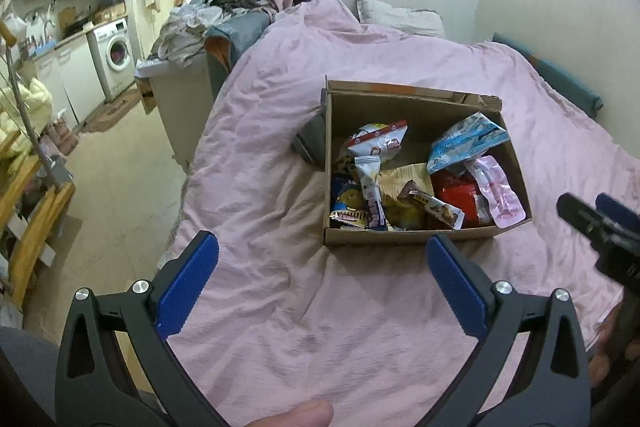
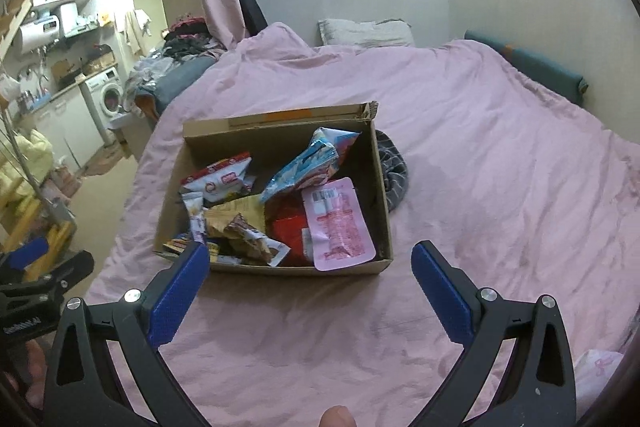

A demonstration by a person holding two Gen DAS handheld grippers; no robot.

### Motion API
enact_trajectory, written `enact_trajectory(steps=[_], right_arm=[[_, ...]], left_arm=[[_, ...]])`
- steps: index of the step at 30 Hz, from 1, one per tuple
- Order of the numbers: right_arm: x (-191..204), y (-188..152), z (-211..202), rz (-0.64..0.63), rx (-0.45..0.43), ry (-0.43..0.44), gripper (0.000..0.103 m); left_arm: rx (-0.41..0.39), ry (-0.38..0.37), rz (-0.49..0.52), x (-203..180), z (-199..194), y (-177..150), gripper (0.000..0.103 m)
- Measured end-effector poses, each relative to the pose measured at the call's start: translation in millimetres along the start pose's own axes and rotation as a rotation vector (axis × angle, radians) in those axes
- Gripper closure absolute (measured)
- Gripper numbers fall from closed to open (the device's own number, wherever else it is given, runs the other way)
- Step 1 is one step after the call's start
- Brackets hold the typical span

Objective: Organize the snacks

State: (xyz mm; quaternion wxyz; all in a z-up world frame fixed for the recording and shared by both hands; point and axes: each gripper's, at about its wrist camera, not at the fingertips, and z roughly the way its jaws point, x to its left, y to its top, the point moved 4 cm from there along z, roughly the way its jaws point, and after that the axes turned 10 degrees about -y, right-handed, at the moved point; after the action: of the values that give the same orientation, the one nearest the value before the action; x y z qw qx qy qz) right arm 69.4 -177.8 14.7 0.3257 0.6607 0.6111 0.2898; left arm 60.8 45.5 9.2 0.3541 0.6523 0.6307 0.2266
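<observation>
An open cardboard box (image 1: 404, 235) sits on a pink bedsheet (image 1: 304, 299); it also shows in the right wrist view (image 2: 276, 269). It holds several snack packets: a pink pouch (image 2: 338, 223), a light blue bag (image 2: 308, 163), a red pack (image 1: 456, 191), a white-red bag (image 1: 378, 141) and a brown bar (image 1: 434, 207). My left gripper (image 1: 322, 255) is open and empty, just in front of the box. My right gripper (image 2: 310, 265) is open and empty, at the box's near edge. The right gripper also shows at the right edge of the left wrist view (image 1: 600, 223).
A dark striped cloth (image 2: 394, 171) lies against the box's right side. A pillow (image 2: 364, 31) sits at the bed's head by the wall. Left of the bed are a clothes pile (image 1: 224, 7), a washing machine (image 1: 114, 55) and wooden shelving (image 1: 28, 219).
</observation>
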Motion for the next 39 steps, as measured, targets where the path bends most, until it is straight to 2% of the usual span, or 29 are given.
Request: enact_trajectory(steps=[5,12,39], right_arm=[[9,-7,11,-0.020,0.025,-0.013,0.000],[13,-8,14,-0.046,0.024,-0.027,0.000],[12,-11,12,-0.051,0.022,-0.038,0.000]], left_arm=[[-0.023,0.036,-0.017,6,3,4,0.000],[0.010,0.029,0.000,2,6,-4,0.000],[-0.011,0.045,0.004,5,2,-3,0.000]])
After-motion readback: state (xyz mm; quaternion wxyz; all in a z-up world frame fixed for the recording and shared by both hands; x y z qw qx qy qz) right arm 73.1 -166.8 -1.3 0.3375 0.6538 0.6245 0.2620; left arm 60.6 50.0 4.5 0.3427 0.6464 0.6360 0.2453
